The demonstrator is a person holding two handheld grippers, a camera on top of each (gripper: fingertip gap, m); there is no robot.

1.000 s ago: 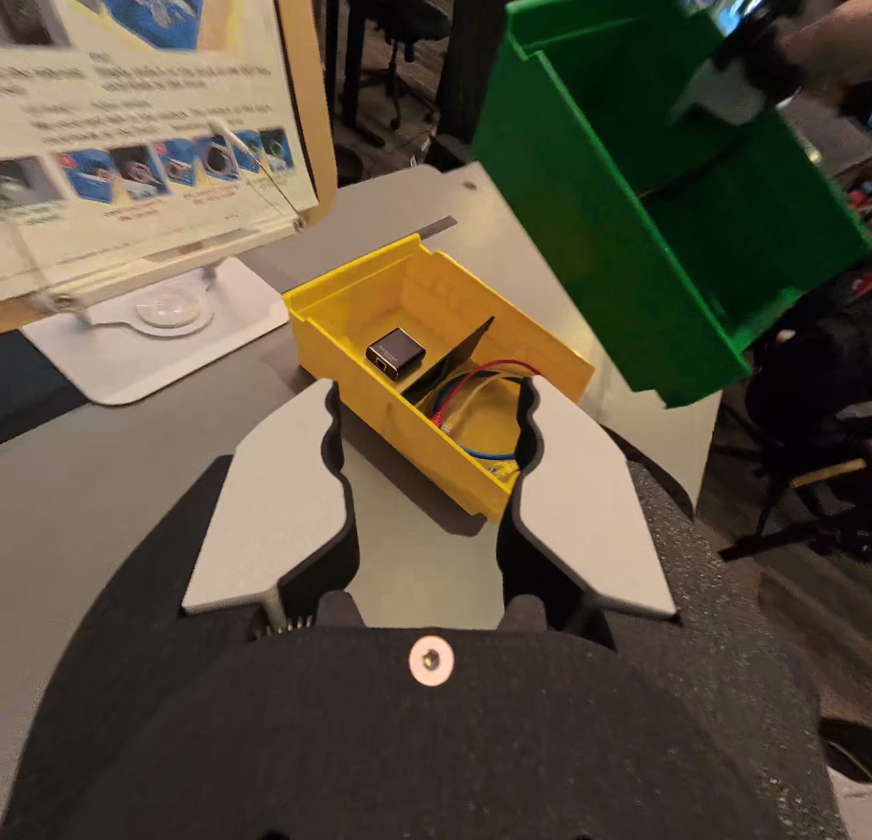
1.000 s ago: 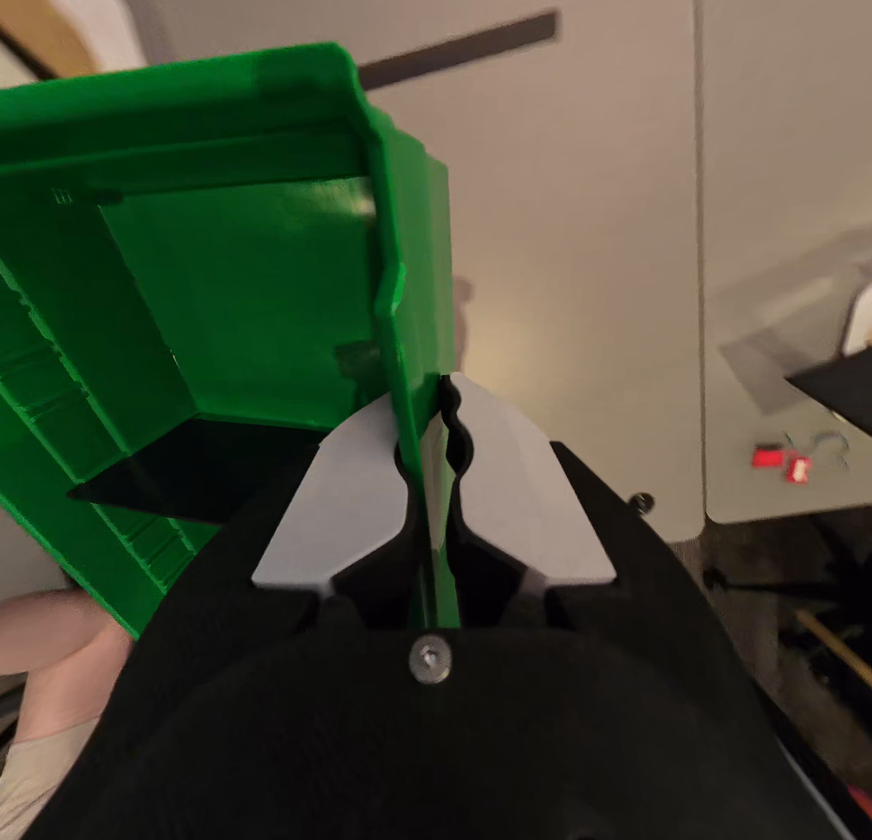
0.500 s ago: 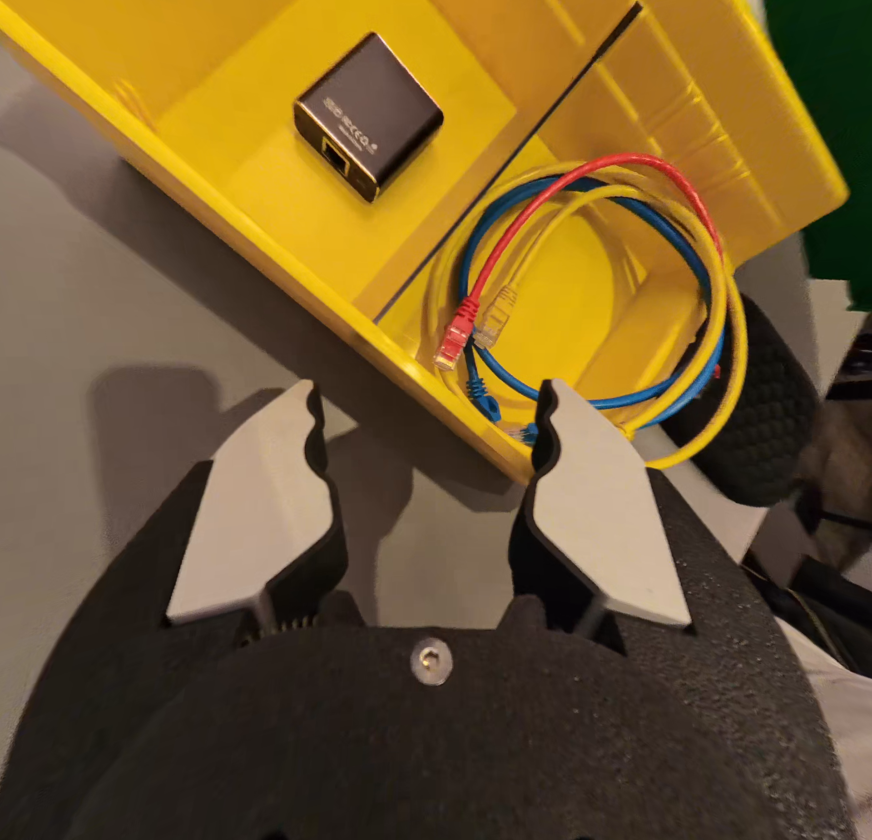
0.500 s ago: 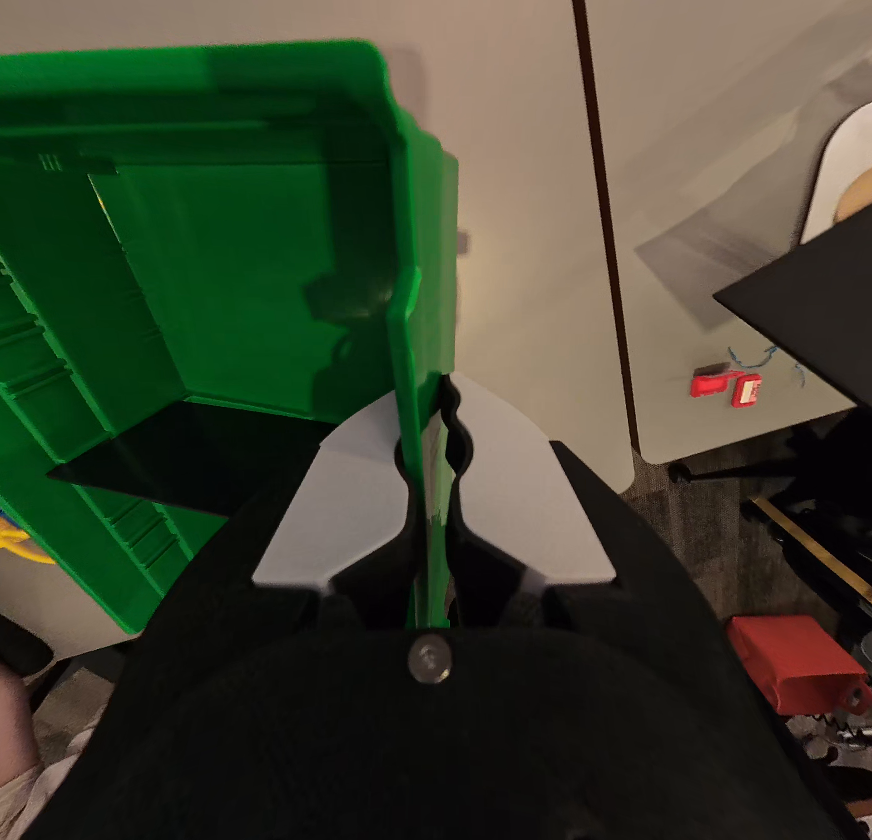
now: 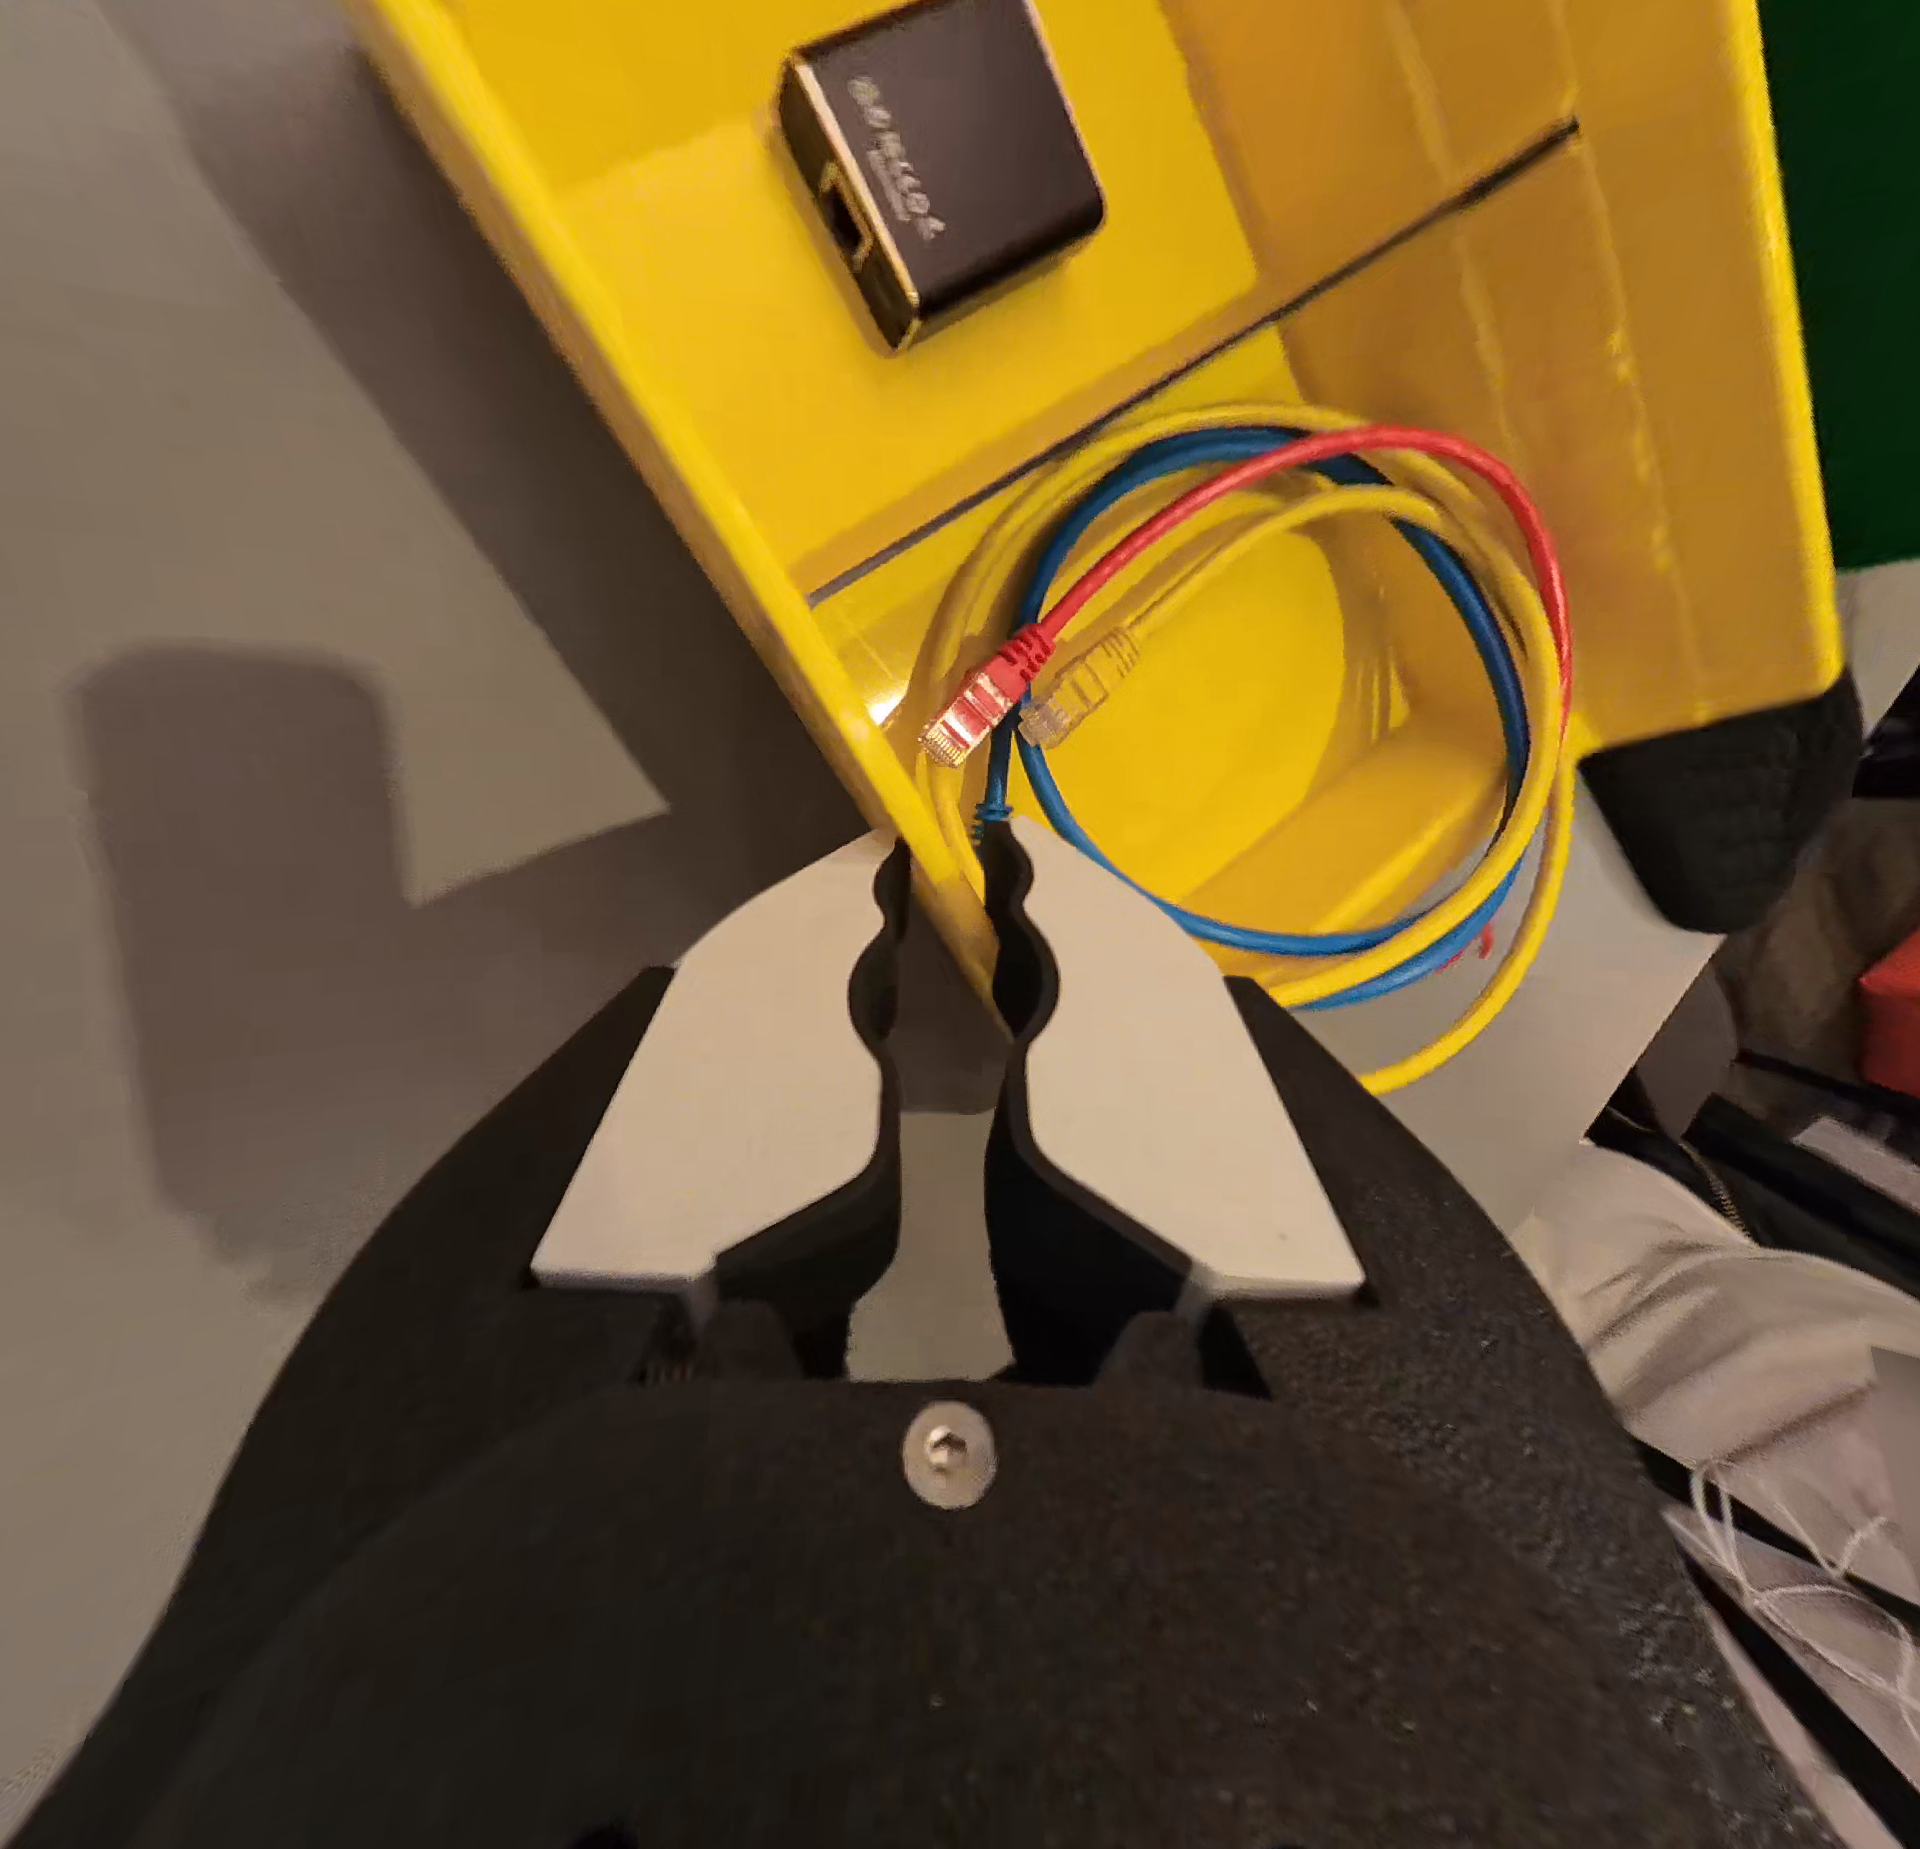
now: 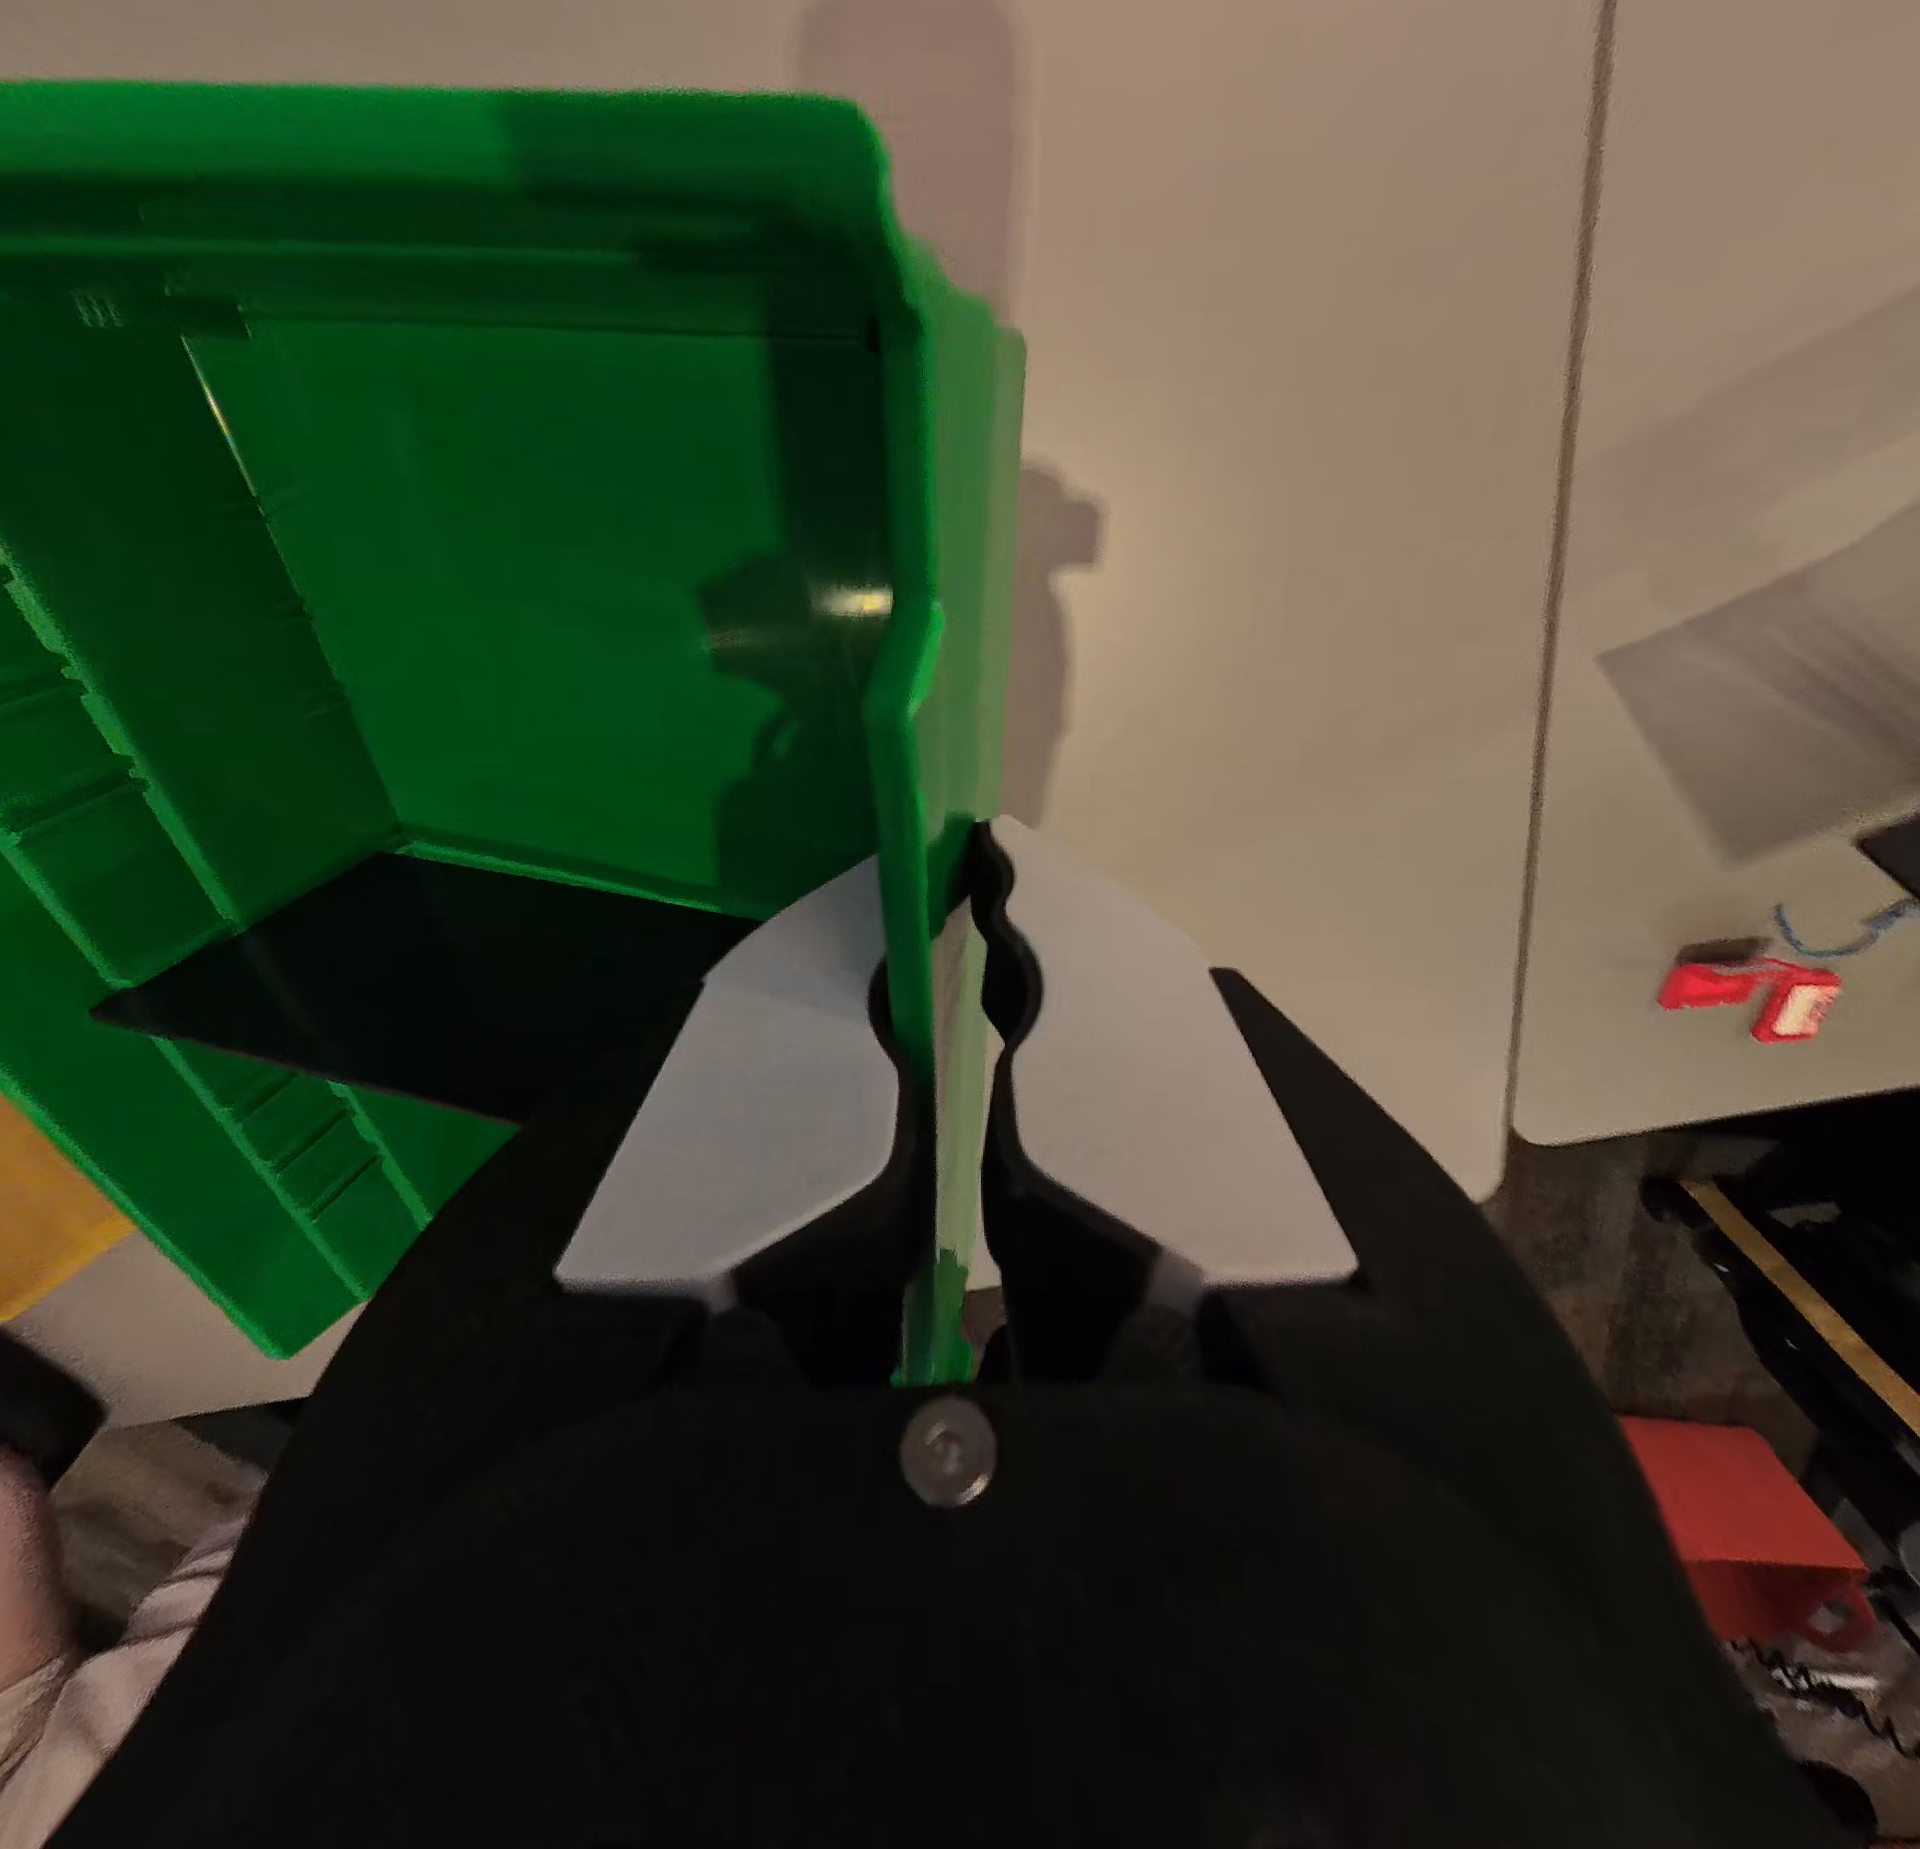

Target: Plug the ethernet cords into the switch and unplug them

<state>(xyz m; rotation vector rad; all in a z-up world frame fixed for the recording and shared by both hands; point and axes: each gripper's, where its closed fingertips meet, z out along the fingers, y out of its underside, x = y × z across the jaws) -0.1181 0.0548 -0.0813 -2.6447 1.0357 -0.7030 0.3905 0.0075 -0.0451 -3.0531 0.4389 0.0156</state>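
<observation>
1. The left hand-held gripper [image 5: 945, 849] points forward and down over the grey bench [image 5: 260, 449], its jaws clenched on the near wall of the yellow plastic bin [image 5: 665, 386].
2. Just ahead of its tips, in the bin's nearer compartment, lies a coil of red, blue and yellow ethernet cords [image 5: 1299, 698]; part of the loop hangs over the rim to the right of the right finger.
3. Farther ahead, beyond the thin dark divider, the small black box-shaped switch [image 5: 940, 152] rests on the bin floor with no cord plugged in.
4. The right hand-held gripper [image 6: 940, 854] is grasping the side wall of the green plastic bin [image 6: 468, 573], which extends ahead and to its left, above the pale bench [image 6: 1299, 449].
5. Half a second ago the left jaws stood wide apart short of the yellow bin; now they have narrowed onto its wall.
6. The right grip on the green bin is unchanged.
</observation>
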